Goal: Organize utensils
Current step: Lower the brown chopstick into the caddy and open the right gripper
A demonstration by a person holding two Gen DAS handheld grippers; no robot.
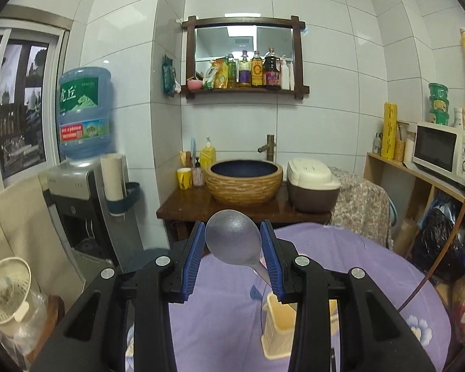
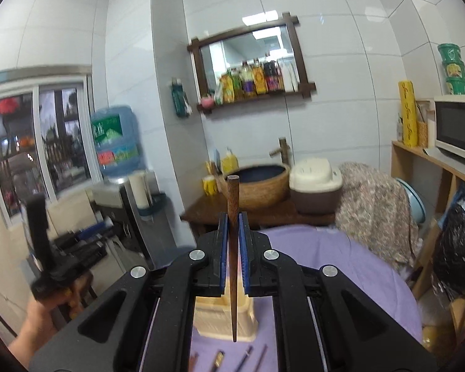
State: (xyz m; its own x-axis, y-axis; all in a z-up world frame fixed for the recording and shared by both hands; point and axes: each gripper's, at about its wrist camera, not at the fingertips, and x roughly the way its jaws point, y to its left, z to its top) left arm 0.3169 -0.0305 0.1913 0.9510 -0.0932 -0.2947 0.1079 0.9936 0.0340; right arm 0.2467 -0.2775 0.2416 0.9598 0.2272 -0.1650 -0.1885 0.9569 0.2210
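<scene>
The near stretch of the purple tablecloth [image 1: 341, 263] lies open, apart from the cream utensil holder [image 1: 277, 331] standing below both grippers and a few small utensils [image 2: 241, 356] lying nearer still. Far off, the wooden washstand [image 1: 201, 204] blocks the way; the water dispenser [image 1: 86, 192] closes the left, shelving [image 1: 418, 186] the right.

Your grey metal spoon [image 1: 232, 237] sits bowl-up between the left jaws; your brown wooden chopstick [image 2: 232, 248] stands upright, clamped between the right jaws.
</scene>
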